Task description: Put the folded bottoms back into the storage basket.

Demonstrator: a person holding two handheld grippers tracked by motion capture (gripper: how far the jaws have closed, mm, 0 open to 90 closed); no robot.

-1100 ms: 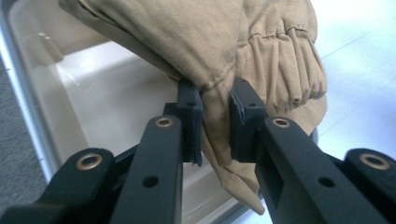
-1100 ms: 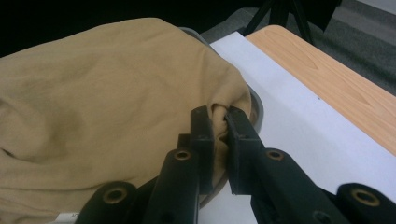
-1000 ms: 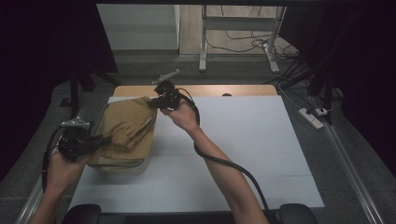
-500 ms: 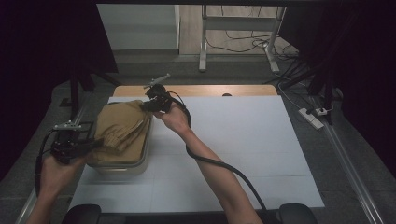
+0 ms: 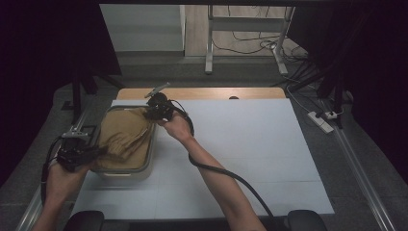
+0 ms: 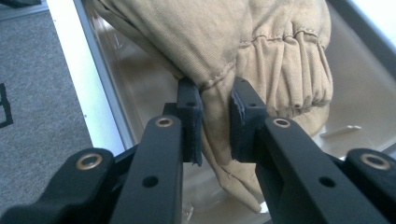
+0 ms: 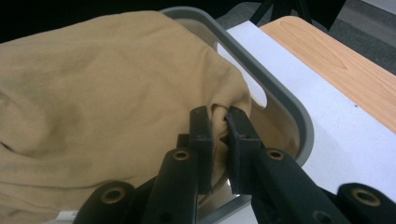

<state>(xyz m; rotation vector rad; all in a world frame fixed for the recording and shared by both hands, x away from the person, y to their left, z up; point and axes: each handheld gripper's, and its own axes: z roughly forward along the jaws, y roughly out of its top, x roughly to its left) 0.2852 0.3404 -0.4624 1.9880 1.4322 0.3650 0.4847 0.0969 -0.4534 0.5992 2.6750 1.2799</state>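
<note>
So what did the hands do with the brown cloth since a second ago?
Both grippers, left and right, carried the cloth leftward and down into the bin. Both stayed clamped on it; the bin and table stayed put.

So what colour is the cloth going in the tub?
Tan, a sandy yellow-brown. The cloth shows best in the right gripper view.
</note>
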